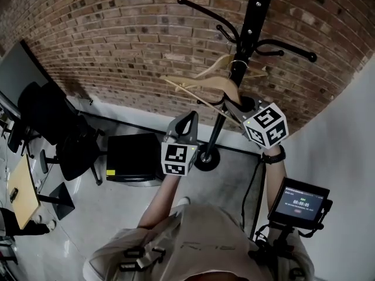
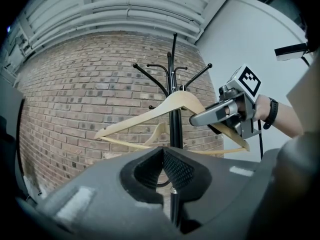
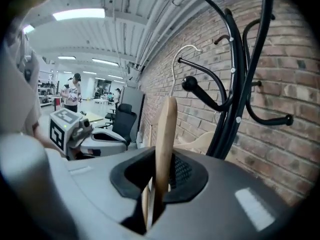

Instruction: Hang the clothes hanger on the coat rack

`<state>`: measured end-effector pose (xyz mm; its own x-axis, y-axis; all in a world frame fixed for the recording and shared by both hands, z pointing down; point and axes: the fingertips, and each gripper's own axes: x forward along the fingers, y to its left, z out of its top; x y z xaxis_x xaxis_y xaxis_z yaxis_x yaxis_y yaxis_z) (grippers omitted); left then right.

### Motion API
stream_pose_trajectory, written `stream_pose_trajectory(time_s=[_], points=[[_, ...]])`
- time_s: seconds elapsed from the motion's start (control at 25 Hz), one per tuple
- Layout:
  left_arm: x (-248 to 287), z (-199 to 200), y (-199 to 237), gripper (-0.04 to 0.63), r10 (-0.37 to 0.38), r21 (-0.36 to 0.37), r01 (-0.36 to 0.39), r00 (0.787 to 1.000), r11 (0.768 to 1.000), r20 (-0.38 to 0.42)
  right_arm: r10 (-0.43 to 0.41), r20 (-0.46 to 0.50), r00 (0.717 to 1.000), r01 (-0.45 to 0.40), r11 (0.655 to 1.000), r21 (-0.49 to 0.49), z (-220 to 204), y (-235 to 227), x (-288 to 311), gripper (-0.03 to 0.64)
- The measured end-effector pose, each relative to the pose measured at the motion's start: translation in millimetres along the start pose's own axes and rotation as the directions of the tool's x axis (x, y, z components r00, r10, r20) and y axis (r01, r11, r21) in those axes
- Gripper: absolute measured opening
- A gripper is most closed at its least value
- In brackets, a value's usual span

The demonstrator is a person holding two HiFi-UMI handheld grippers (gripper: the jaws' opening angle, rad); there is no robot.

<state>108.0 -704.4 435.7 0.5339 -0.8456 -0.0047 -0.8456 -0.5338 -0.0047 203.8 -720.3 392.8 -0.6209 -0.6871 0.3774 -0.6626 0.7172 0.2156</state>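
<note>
The black metal coat rack (image 1: 256, 4) runs off the head view's top edge. The pale wooden clothes hanger (image 3: 165, 134) vanishes low between the jaws of the right gripper (image 3: 159, 181). A person (image 3: 74, 90) at mid-left is too small to tell.

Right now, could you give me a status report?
Right gripper shut on wooden hanger; left gripper shut, empty. Hook up beside a coat rack arm, seating unclear. Another hanger already hangs there.
</note>
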Motion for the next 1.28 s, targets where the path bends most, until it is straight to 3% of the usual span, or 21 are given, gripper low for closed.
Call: stream_pose_trajectory(time_s=[0.16, 0.4, 0.52, 0.68, 0.84, 1.12, 1.28], points=[[4.4, -5.4, 0.4, 0.002, -0.018, -0.007, 0.018, 0.999, 1.000, -0.044, 0.045, -0.013, 0.999, -0.044, 0.997, 0.060, -5.7, -8.4, 12.5, 0.052], [6.7, -4.7, 9.2, 0.002, -0.005, -0.012, 0.004, 1.000, 1.000, -0.020, -0.030, -0.122, 0.992, 0.040, 0.996, 0.076, -48.8, -25.9, 27.7, 0.054], [6.5, -4.3, 8.0, 0.002, -0.014, -0.003, 0.014, 1.000, 1.000, -0.015, -0.142, -0.140, 0.980, 0.141, 0.990, -0.021, -60.9, -44.9, 29.8, 0.054], [5.6, -9.0, 4.1, 0.002, -0.033, 0.001, 0.033, 0.998, 0.999, -0.044, -0.283, -0.180, 0.942, 0.249, 0.950, -0.189, -66.8, -58.6, 27.6, 0.070], [4.8, -11.1, 3.4, 0.002, -0.043, -0.003, 0.043, 0.998, 0.999, -0.053, -0.382, -0.164, 0.910, 0.338, 0.909, -0.243, -73.5, -65.7, 20.7, 0.109], [-9.9, -3.6, 6.4, 0.002, -0.029, -0.013, 0.029, 0.999, 1.000, 0.020, -0.559, -0.002, 0.829, 0.551, 0.816, -0.174, -52.7, -47.3, -33.2, 0.151], [-13.2, 0.6, -3.6, 0.002, -0.077, -0.022, 0.078, 0.997, 0.997, 0.020, -0.575, 0.029, 0.818, 0.575, 0.817, -0.041, -52.6, -22.4, -57.1, 0.124]])
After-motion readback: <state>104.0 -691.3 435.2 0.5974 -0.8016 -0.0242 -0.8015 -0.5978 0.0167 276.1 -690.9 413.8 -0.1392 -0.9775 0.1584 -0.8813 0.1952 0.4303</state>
